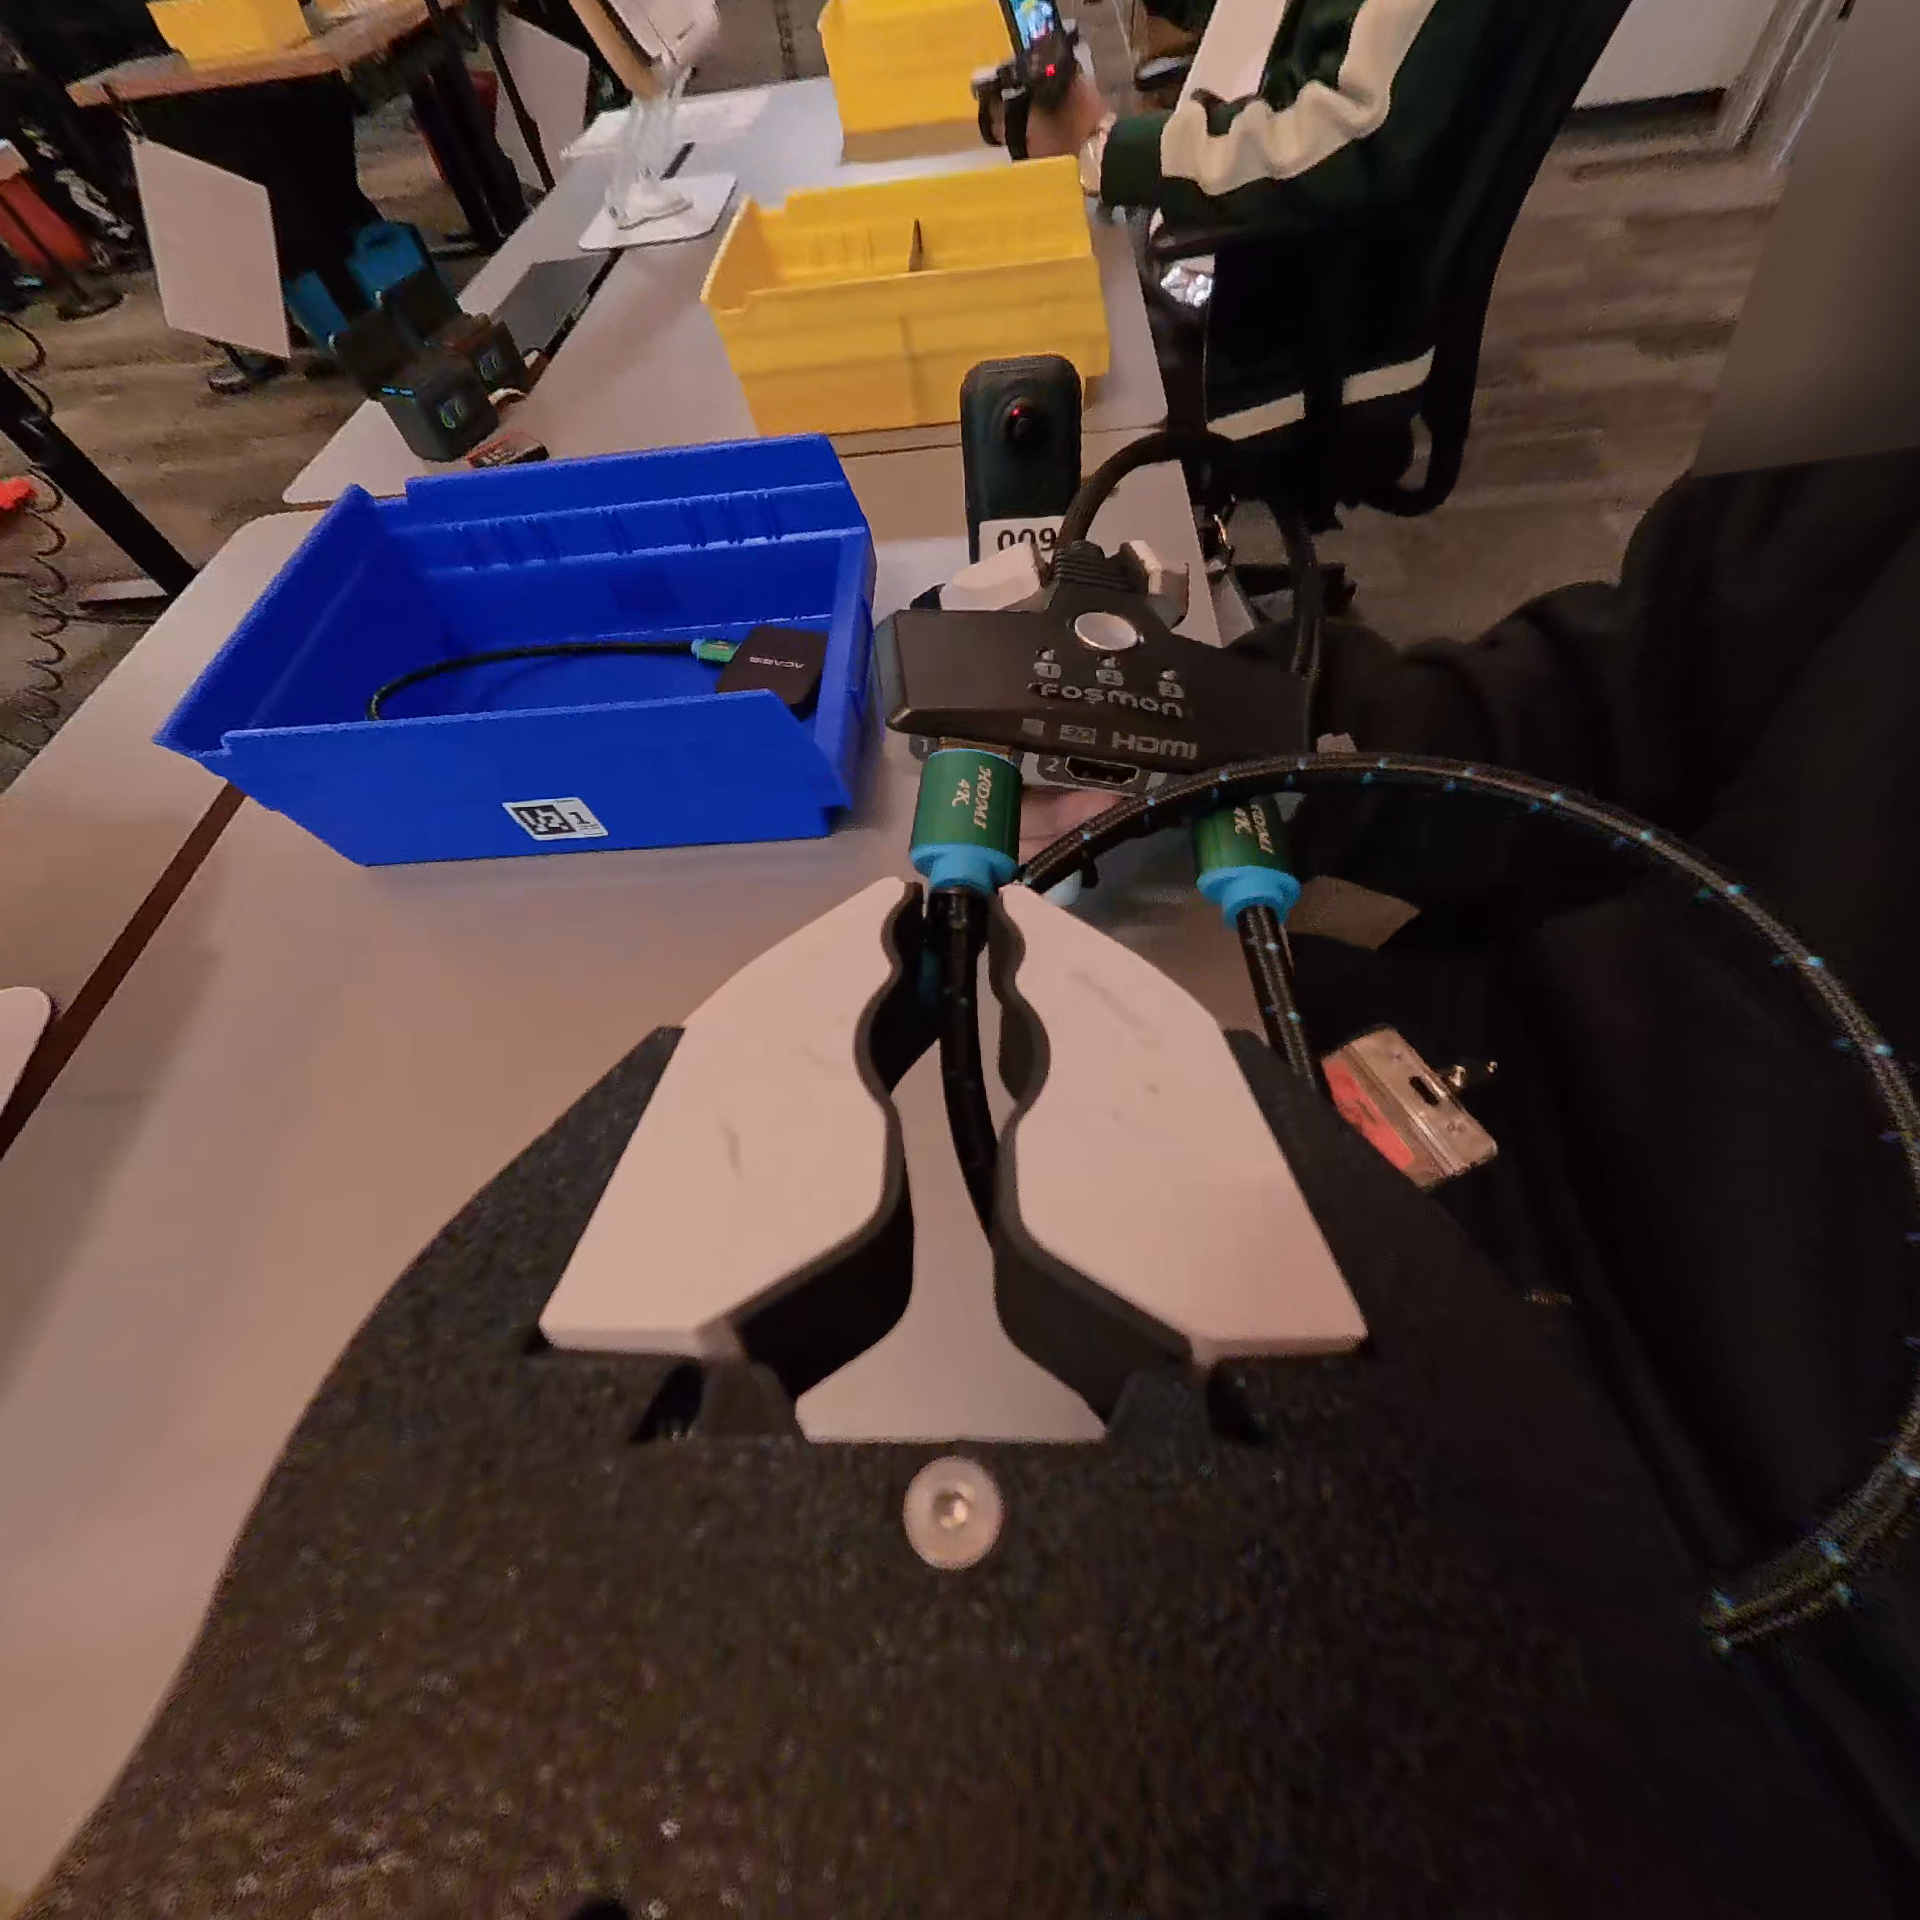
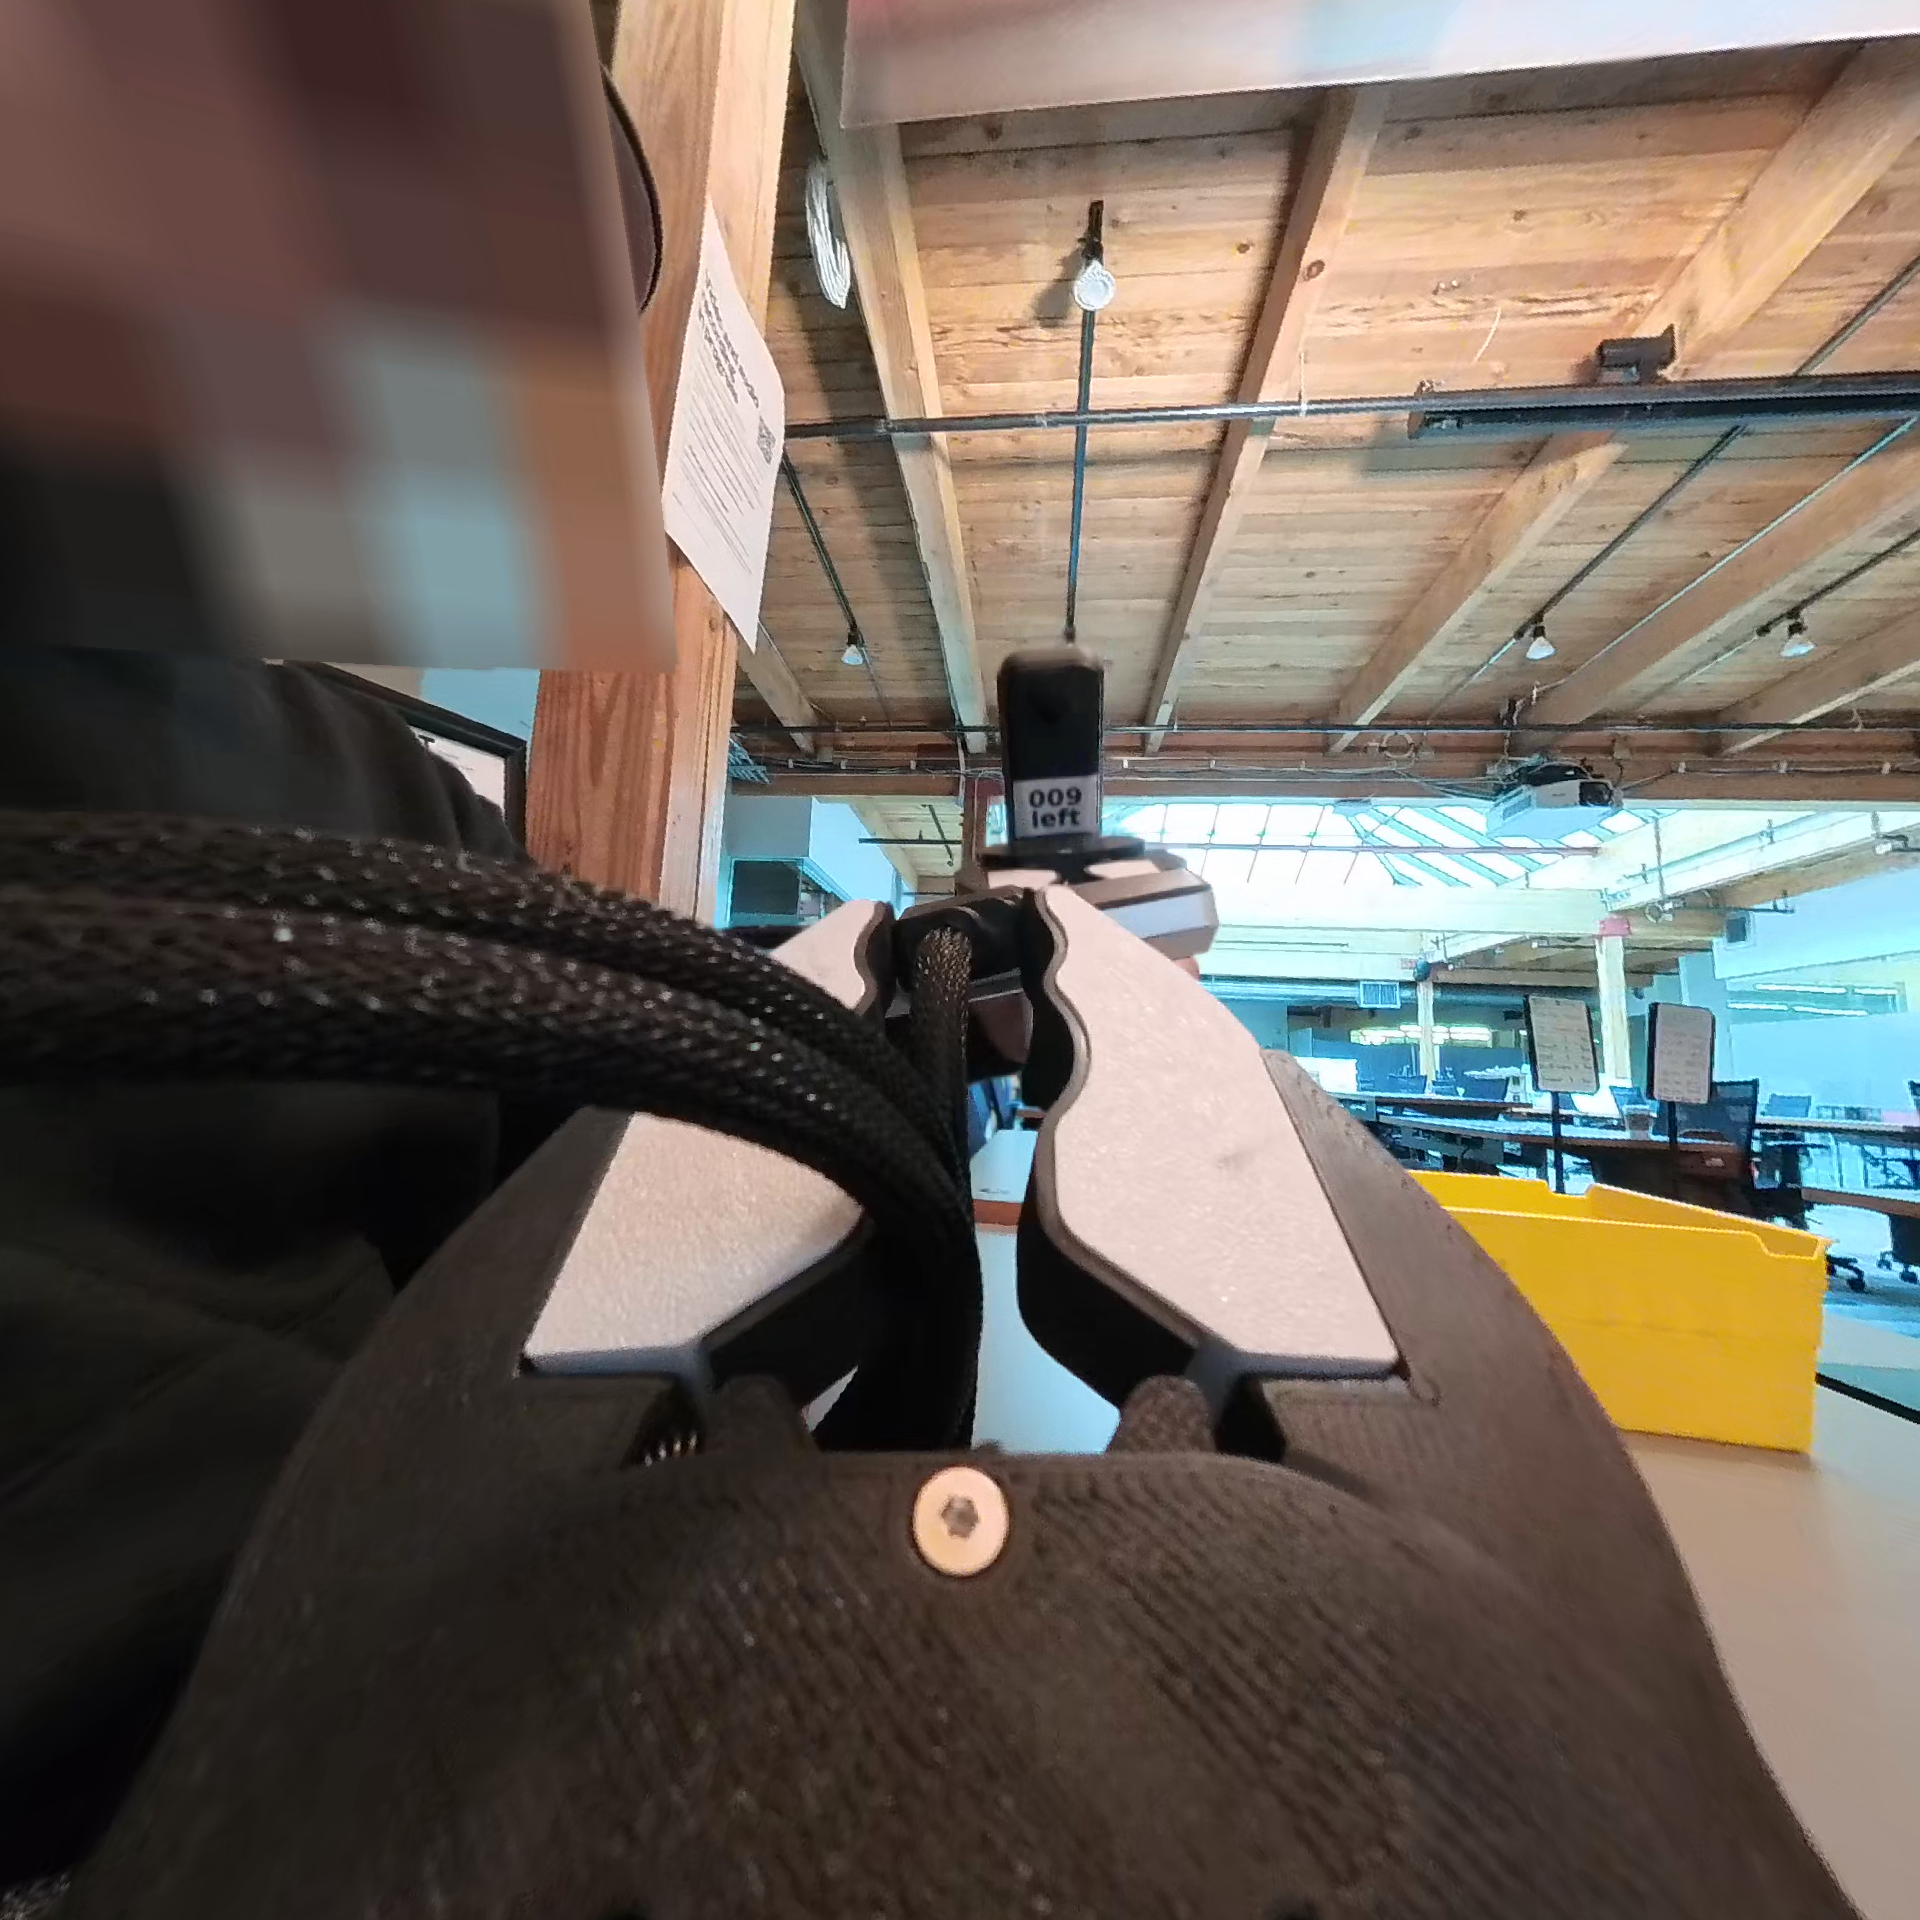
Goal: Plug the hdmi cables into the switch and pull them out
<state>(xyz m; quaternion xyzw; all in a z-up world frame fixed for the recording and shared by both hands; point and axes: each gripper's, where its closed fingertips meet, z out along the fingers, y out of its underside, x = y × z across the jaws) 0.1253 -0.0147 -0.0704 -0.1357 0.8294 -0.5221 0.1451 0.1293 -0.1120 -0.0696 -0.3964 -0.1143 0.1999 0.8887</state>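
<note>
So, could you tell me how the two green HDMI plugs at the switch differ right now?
The left green plug sits in the switch, its cable pinched by the left gripper. The right green plug has no gripper on its cable, and a looping cable hides whether it is seated. Both have green shells and blue collars.

Sitting left of and beyond the jaws: blue bin (image 1: 540, 665) holding a small black box (image 1: 774, 665); farther ahead, yellow bin (image 1: 904, 301); right, black chair (image 1: 1340, 343).
</note>
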